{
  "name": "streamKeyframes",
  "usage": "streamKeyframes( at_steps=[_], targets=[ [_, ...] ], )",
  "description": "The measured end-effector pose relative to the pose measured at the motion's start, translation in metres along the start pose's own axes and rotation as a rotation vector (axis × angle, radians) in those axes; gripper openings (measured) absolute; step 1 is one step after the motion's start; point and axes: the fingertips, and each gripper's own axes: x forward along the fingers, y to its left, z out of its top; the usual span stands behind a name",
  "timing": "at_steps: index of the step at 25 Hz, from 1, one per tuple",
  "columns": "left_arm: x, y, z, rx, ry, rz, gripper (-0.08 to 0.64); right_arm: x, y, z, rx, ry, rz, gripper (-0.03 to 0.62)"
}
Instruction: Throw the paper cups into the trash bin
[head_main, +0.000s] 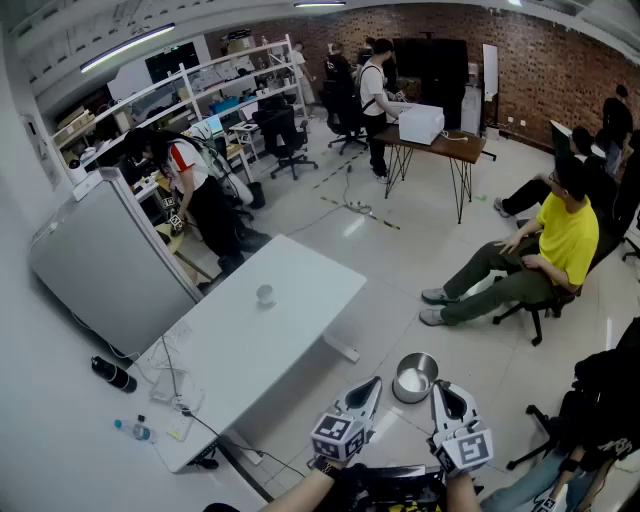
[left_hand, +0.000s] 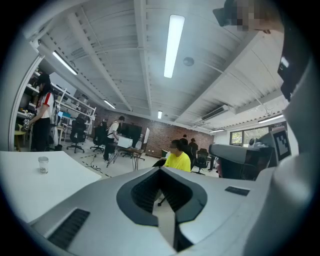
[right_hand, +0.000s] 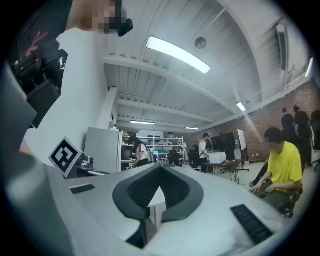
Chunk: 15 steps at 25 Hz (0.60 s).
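Left tool (head_main: 372, 387) and right tool (head_main: 441, 390) both hang level, pinched shut on nothing, probably just staged before any reach, since the paper cup (head_main: 264, 294) sits way off on the white desk (head_main: 310, 275) and the trash bin (head_main: 415, 378) stands on the floor just ahead.

Shared office: shelving (head_main: 232, 88), desks (head_main: 445, 146), swivel chairs (head_main: 288, 138).

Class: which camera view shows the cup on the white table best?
The head view: the cup stands alone near the middle of the white table, seen whole from above. The left gripper view shows that cup small, side-on, at far left. The right gripper view does not show it.
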Motion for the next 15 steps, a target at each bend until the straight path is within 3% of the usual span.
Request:
streamKeyframes(
  at_steps=[4, 7, 15],
  targets=[
    [-0.003, 0.000, 0.000, 0.008, -0.001, 0.025, 0.003, 0.002, 0.006, -0.009, 0.005, 0.083, 0.040, 0.005],
    [-0.004, 0.004, 0.000, 0.002, -0.005, 0.057, 0.003, 0.003, 0.005, -0.009, 0.045, 0.074, 0.070, 0.003],
    [-0.017, 0.017, 0.000, 0.003, -0.012, 0.163, 0.003, 0.024, 0.003, -0.005, 0.038, 0.057, 0.149, 0.005]
  ],
)
